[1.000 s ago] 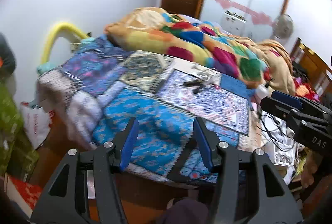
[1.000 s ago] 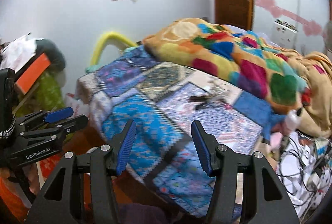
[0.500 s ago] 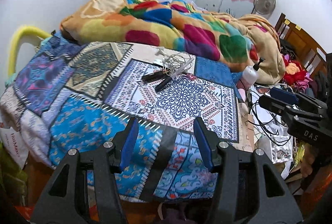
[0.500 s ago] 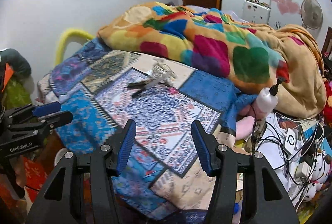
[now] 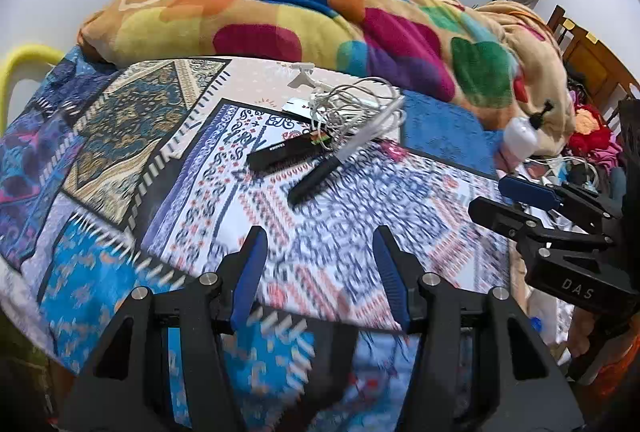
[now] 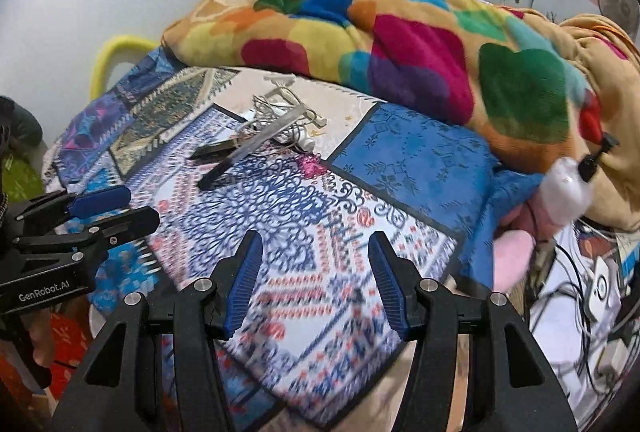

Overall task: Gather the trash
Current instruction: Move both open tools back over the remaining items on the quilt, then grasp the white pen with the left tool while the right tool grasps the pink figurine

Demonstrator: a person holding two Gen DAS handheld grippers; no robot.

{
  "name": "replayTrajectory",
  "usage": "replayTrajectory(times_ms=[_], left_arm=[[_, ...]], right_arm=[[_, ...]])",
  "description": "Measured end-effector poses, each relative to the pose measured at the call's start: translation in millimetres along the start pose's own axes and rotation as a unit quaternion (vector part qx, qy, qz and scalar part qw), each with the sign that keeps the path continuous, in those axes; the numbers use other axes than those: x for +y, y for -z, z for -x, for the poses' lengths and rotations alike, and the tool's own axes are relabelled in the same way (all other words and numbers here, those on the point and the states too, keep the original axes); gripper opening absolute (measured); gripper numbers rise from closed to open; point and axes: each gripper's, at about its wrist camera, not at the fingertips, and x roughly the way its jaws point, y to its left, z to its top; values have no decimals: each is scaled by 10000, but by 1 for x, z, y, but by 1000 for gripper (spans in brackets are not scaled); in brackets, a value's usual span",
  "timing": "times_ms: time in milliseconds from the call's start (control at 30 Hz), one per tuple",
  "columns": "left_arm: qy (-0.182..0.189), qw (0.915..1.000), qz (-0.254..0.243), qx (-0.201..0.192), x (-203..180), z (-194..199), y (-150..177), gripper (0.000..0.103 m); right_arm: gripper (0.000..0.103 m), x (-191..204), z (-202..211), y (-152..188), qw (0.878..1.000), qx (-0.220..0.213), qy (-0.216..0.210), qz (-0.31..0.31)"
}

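On the patterned bed sheet (image 5: 192,200) lies a small heap: a tangle of white cable (image 5: 352,104), a black flat bar (image 5: 280,154), a black-handled tool (image 5: 320,174), a white card (image 5: 296,107) and a small pink wrapper (image 5: 394,152). The right wrist view shows the same heap, with the cable (image 6: 276,108) and pink wrapper (image 6: 310,164). My left gripper (image 5: 318,236) hovers open and empty over the sheet, short of the heap. My right gripper (image 6: 315,238) is open and empty too, above the sheet's near corner. Each gripper shows at the edge of the other's view.
A bright multicoloured blanket (image 5: 320,16) is piled across the bed behind the heap. A white pump bottle (image 6: 568,188) leans at the bed's right edge above cables and chargers (image 6: 592,292) on the floor. A yellow tube (image 6: 112,48) stands by the left wall.
Both grippers have come forward and down toward the bed. The heap of cable and black items now sits larger and closer in both views. The jaws kept the same width.
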Motion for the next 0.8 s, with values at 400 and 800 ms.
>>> replayTrajectory(times_ms=[400,800], left_arm=[[34,9979,-523,-385,1,-57,-22,54],[350,9954,-838,-314,-4,-70,-26,25]], right_arm=[[38,-9,-51,-27,9995,199,-154,168],[22,6,-72,-40,9971,70,-49,760]])
